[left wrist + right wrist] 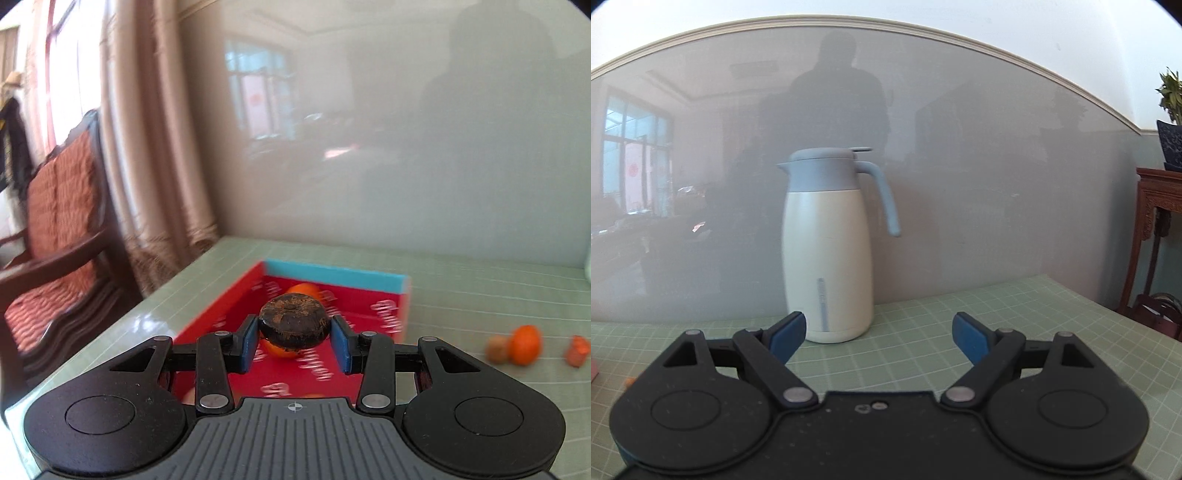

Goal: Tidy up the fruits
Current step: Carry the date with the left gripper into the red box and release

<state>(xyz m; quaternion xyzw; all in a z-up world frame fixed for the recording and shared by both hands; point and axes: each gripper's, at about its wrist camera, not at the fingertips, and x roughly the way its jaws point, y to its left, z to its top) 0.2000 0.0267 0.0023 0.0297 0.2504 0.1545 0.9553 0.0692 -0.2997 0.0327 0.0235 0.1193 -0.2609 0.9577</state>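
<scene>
A glossy grey wall panel (960, 166) is standing behind everything, throwing back a dim reflection of a room and of a person's outline. In front of it the counter (461, 295), covered by a pale green gridded mat, is stretching across both views. To the left of the counter a wooden armchair (62, 229) with a red patterned cushion is sitting beside a beige curtain (147, 147).

In the right wrist view a cream thermal jug (829, 251) with a blue-grey lid and handle is standing upright on the counter against the wall panel.

A red tray (369, 306) with a turquoise rim is lying on the counter near its left edge, holding an orange fruit (304, 290) towards its far side and a second orange (277, 350) showing partly below the claw.

The left claw (295, 338) is hanging above the tray, its blue pads (248, 343) clenching a dark brown, flattish round fruit (293, 325) from both sides.

The right claw (877, 334) is standing released, its jaws spread wide with nothing between them, pointing towards the jug.

Out on the mat, well to the right of the tray, a small orange (524, 349) is touching a brownish fruit (498, 349), with a small reddish-orange piece (577, 350) lying near them.
</scene>
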